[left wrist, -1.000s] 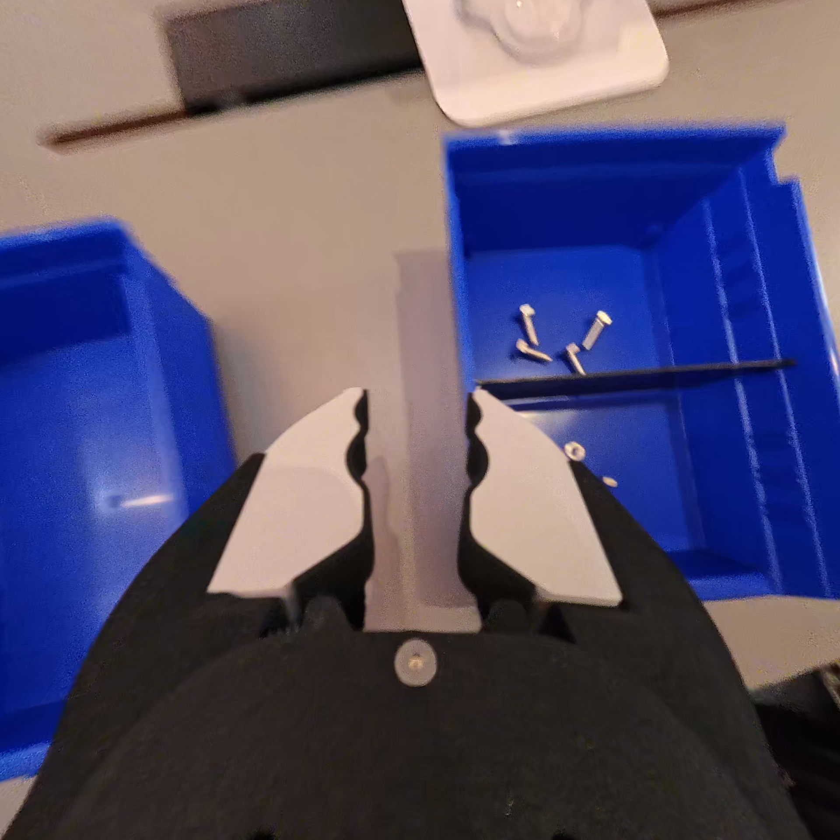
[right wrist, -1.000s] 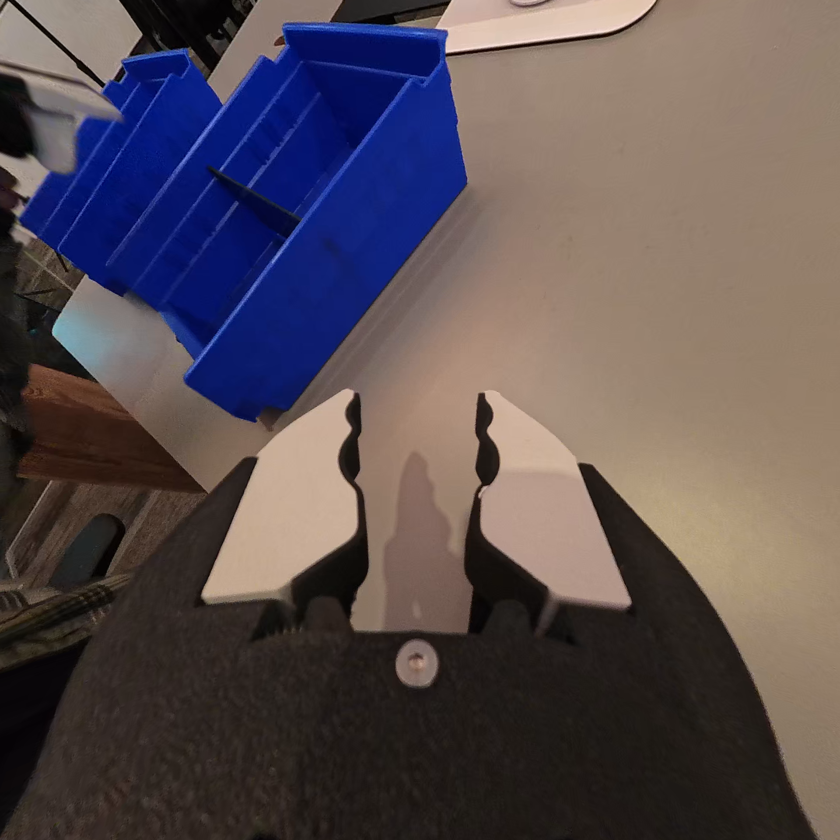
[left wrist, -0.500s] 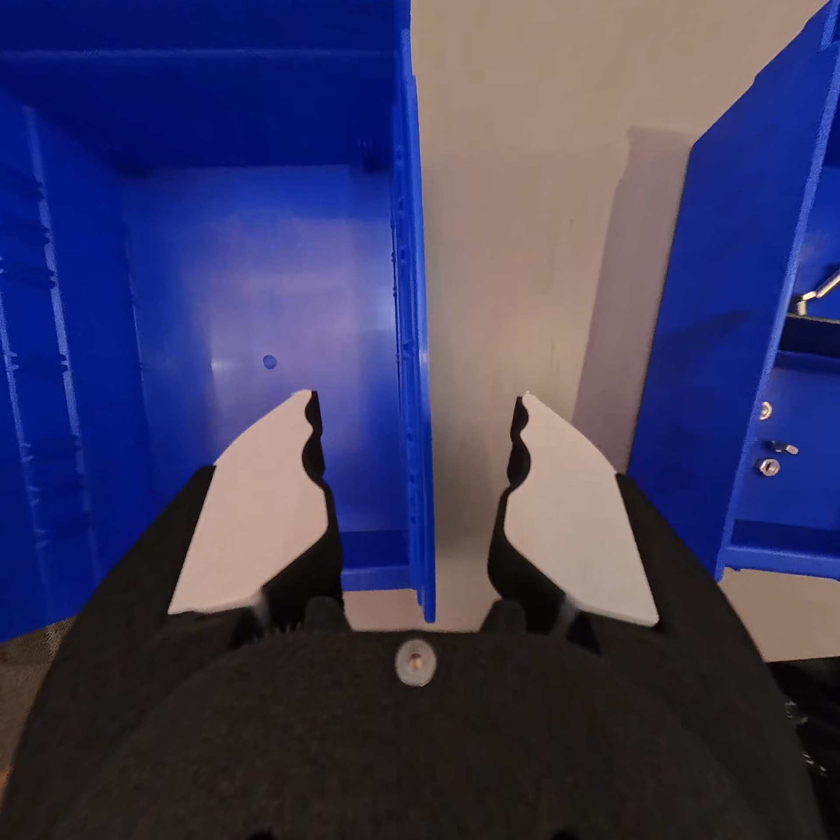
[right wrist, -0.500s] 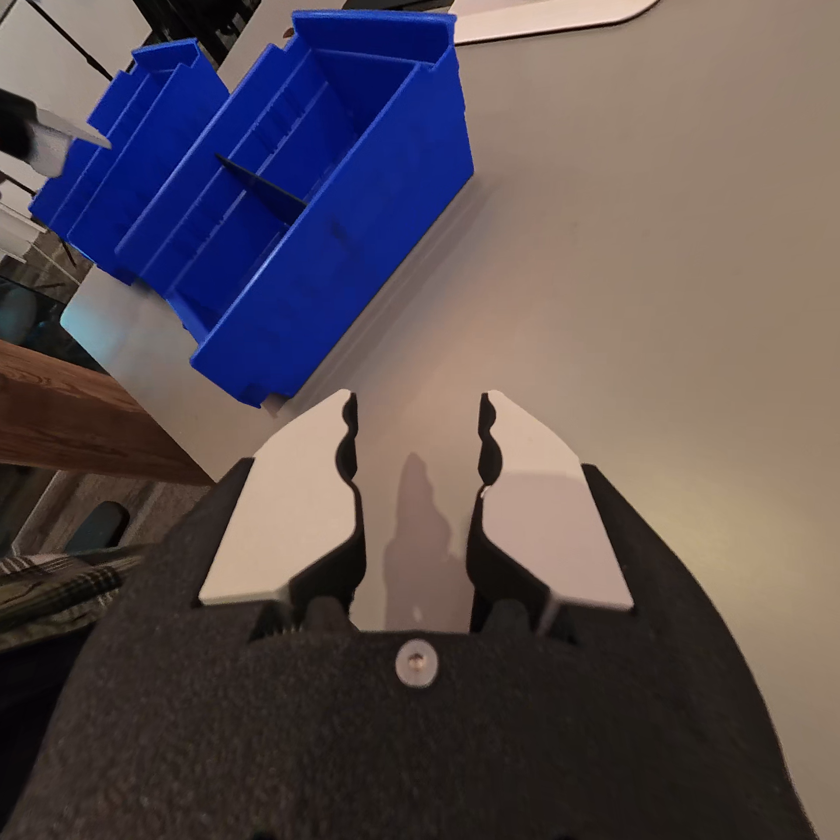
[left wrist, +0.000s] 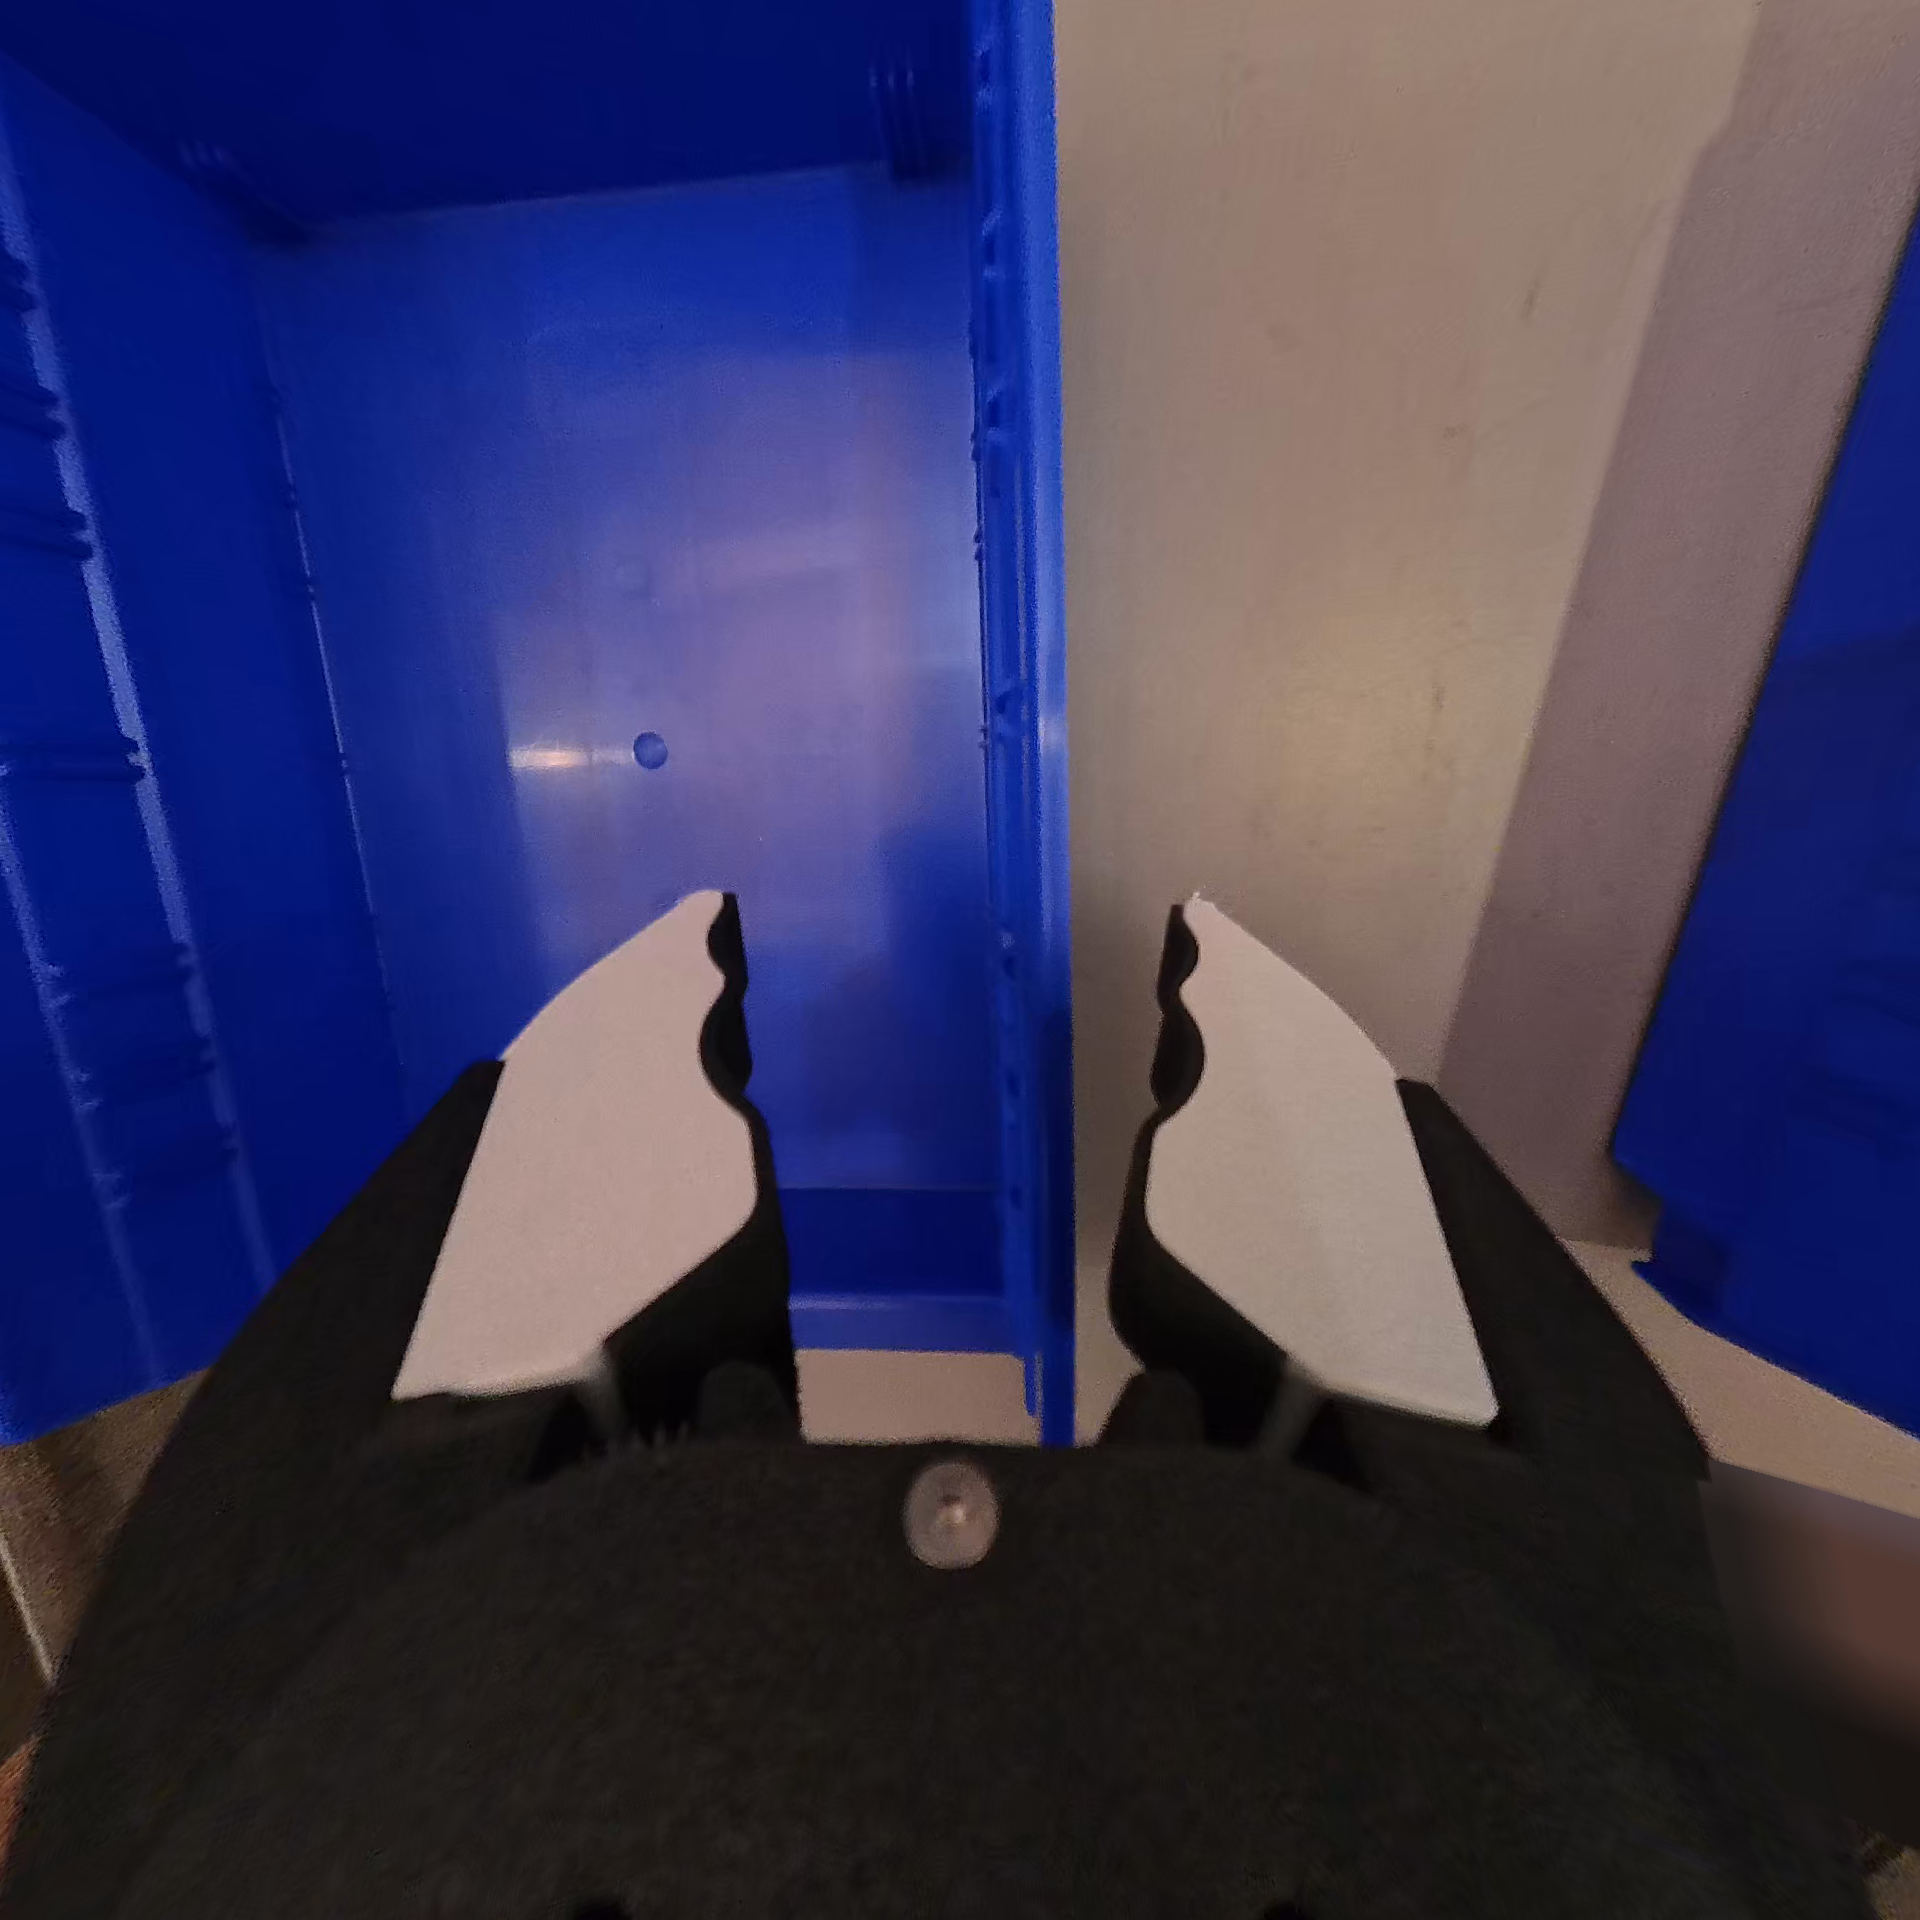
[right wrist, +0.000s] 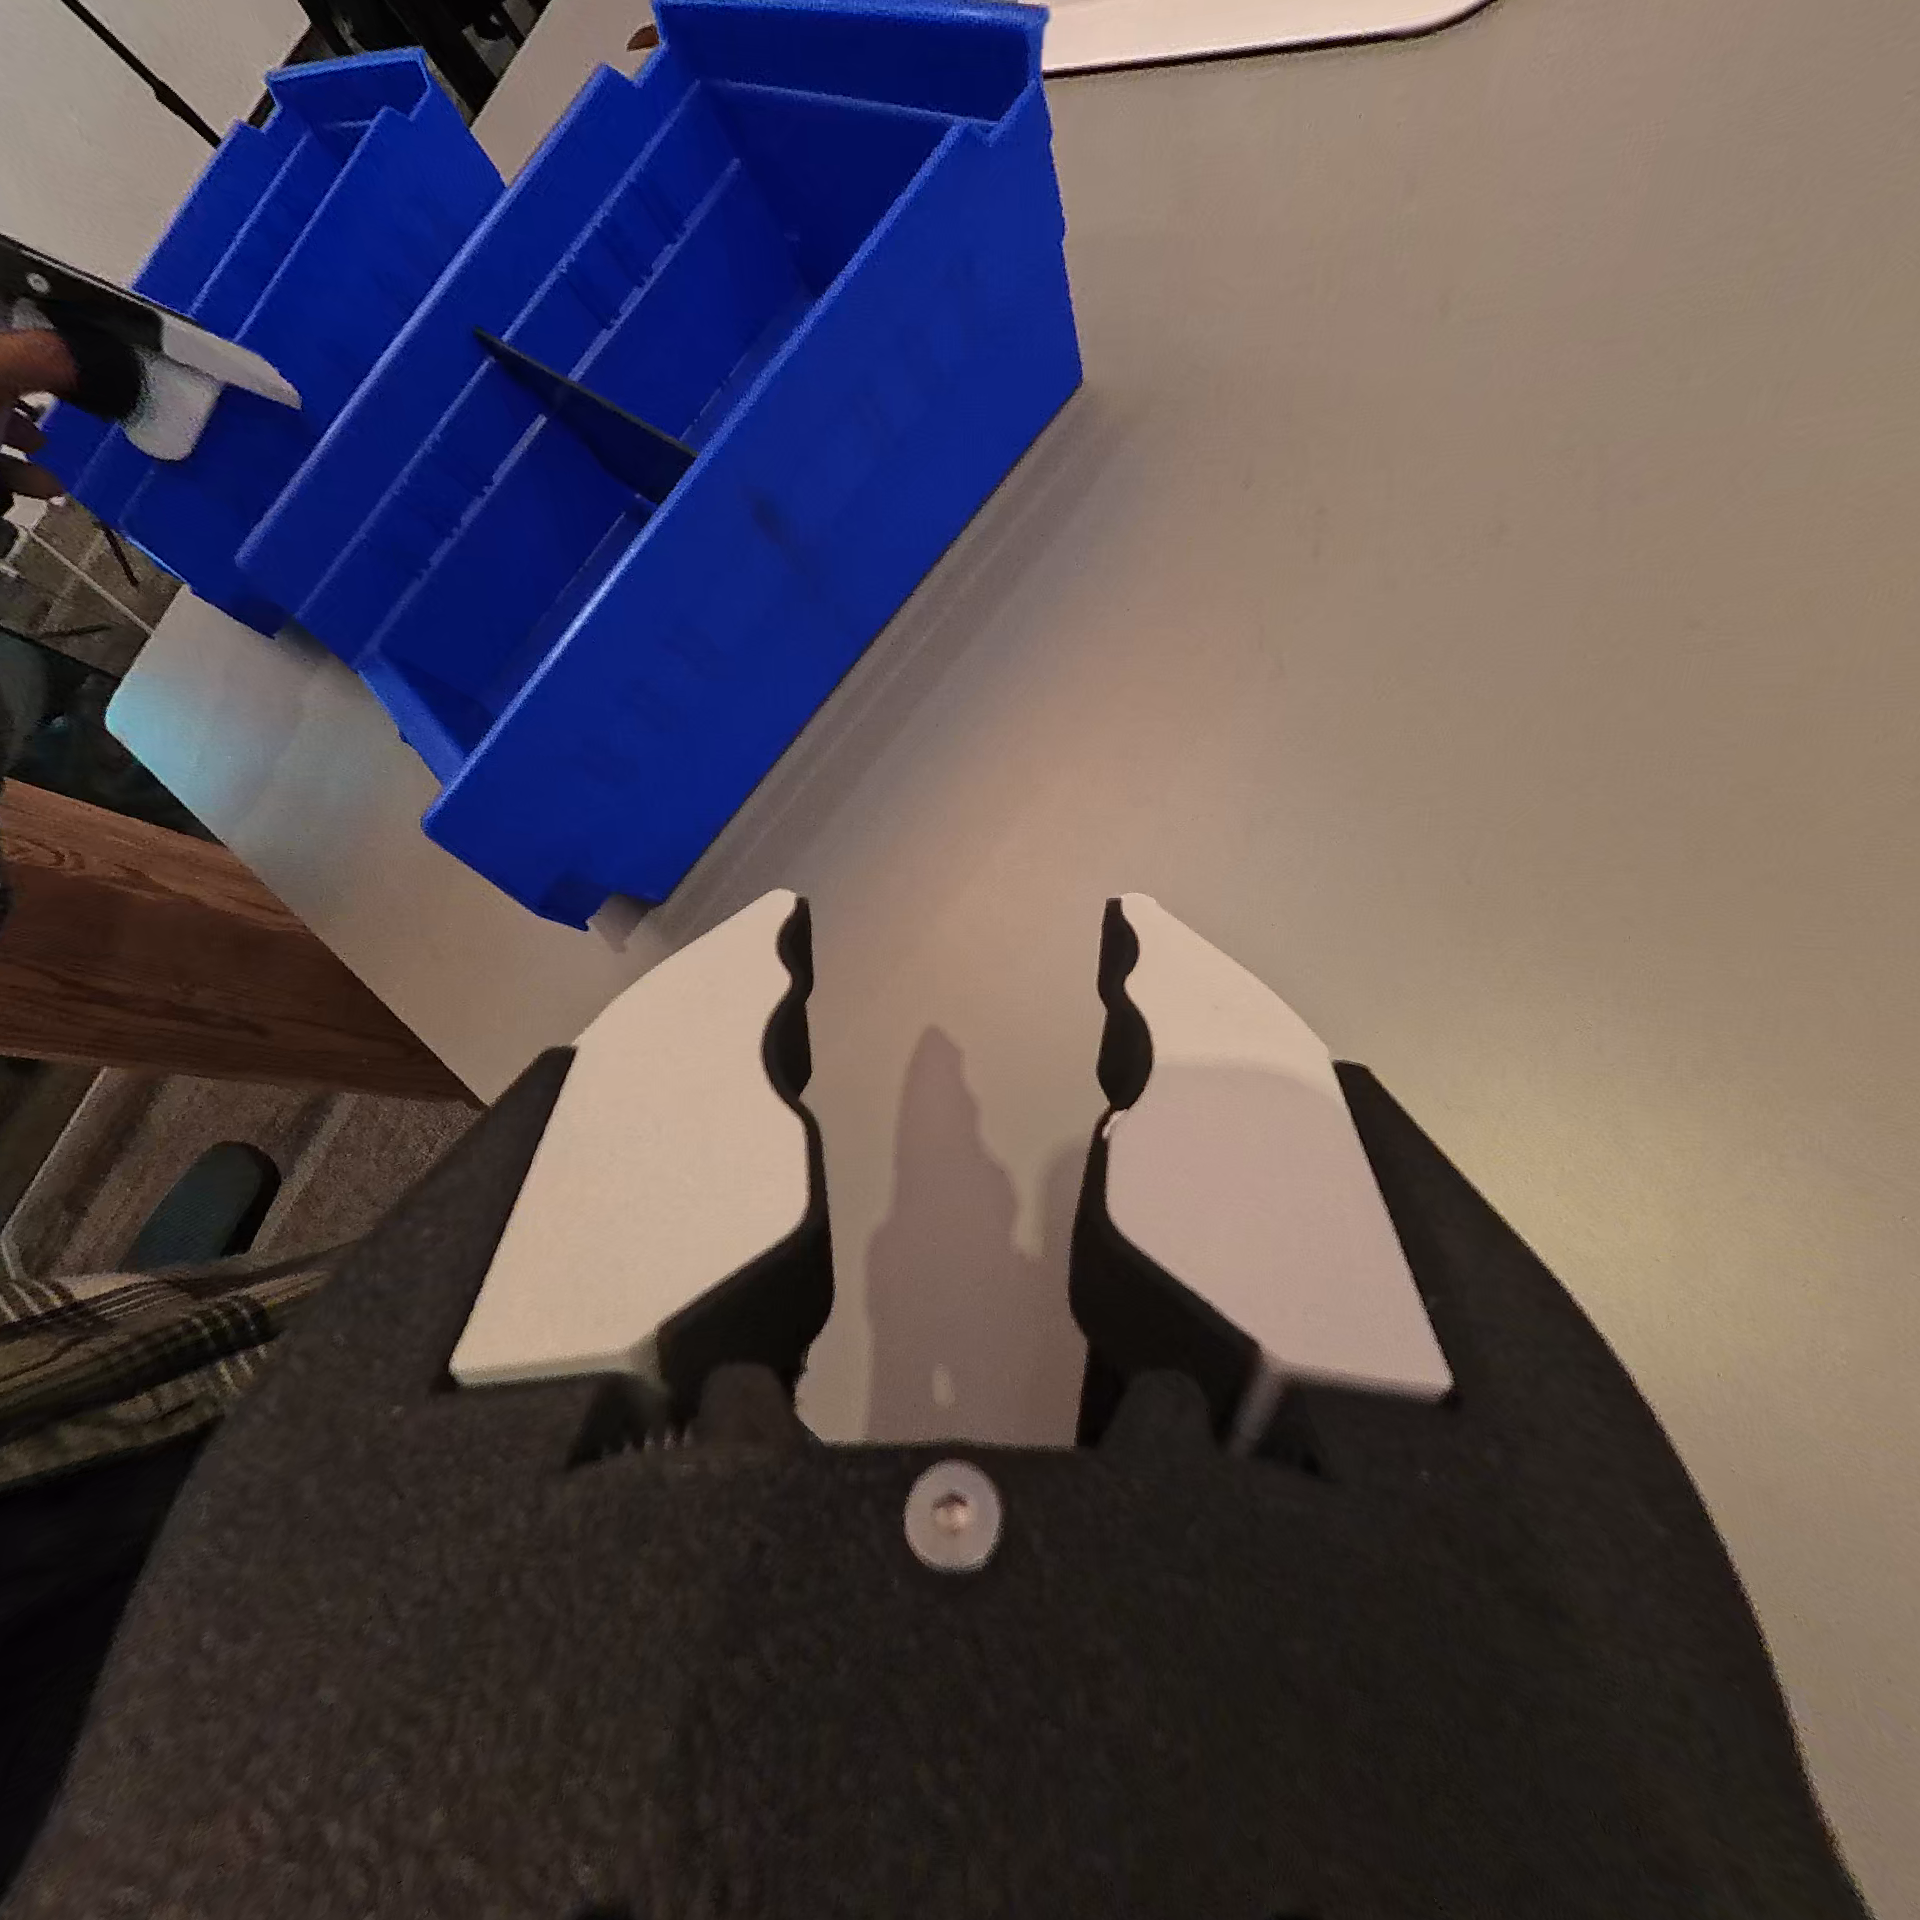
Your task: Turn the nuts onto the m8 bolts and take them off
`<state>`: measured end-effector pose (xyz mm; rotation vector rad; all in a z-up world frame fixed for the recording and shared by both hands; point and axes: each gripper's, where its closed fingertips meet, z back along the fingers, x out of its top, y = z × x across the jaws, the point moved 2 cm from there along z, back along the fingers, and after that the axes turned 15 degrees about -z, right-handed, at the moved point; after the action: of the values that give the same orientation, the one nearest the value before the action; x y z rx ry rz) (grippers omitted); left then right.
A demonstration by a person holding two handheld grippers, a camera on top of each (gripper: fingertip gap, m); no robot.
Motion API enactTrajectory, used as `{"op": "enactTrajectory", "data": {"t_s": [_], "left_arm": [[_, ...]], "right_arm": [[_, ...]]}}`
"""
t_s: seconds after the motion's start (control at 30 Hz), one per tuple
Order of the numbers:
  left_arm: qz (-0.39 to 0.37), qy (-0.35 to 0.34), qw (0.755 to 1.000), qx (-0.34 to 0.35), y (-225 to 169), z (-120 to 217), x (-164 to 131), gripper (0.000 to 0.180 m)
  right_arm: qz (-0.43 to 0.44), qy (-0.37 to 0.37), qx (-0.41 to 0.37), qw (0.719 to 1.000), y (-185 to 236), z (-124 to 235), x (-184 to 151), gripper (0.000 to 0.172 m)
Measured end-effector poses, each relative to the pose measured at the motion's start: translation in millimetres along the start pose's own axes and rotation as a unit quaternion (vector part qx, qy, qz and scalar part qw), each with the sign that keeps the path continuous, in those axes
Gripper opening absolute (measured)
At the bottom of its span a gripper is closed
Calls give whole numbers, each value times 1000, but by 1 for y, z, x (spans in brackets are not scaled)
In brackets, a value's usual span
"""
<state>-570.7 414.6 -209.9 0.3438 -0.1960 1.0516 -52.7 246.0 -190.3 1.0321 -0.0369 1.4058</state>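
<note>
My left gripper (left wrist: 956, 914) is wide open and holds nothing. It straddles the right wall of an empty blue bin (left wrist: 1023, 623), one finger over the bin's floor, the other over the table. A second blue bin's outer wall (left wrist: 1808, 935) shows at the right edge. My right gripper (right wrist: 956, 914) is open and holds nothing, above the bare grey table (right wrist: 1455, 623). In the right wrist view the divided blue bin (right wrist: 748, 540) with a black divider stands at upper left, the other bin (right wrist: 312, 208) beyond it, with the left gripper (right wrist: 223, 374) over it. No nuts or bolts show now.
A white pad (right wrist: 1299, 31) lies at the table's far edge. The table's near left edge meets a wooden surface (right wrist: 156, 966). A plaid sleeve (right wrist: 125, 1351) shows at the lower left. About 55 centimeters separates my left fingertips from my right.
My left gripper opened wider, swung left from the divided bin with the bolts and came down over the empty bin's right wall. My right gripper barely moved and opened slightly.
</note>
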Motion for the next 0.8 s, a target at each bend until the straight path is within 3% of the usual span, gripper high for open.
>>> {"op": "enactTrajectory", "data": {"t_s": [0.1, 0.2, 0.23, 0.27, 0.33, 0.43, 0.8], "left_arm": [[1, 19, 1000, 0, 2, -7, -6, 74], [9, 29, 999, -35, -2, -17, -11, 58], [9, 31, 998, -63, -8, -20, -12, 44], [3, 33, 996, -81, -12, -22, -12, 16], [-17, 54, 998, -33, -5, -24, -16, 5], [-17, 71, 997, -33, -4, -23, -17, 5], [-8, 15, 1000, -4, 12, 8, -1, 4]], "right_arm": [[4, 0, 0, 1000, 2, -1, 1, 53], [4, 2, 0, 1000, 3, -2, 1, 53], [5, 2, 0, 1000, 3, -2, 2, 53], [5, 2, -1, 1000, 3, -2, 2, 53], [6, 1, -3, 1000, 3, -2, 2, 52], [4, 0, -4, 1000, 1, -1, 3, 52], [4, 3, 4, 1000, 5, -5, 1, 49]]}}
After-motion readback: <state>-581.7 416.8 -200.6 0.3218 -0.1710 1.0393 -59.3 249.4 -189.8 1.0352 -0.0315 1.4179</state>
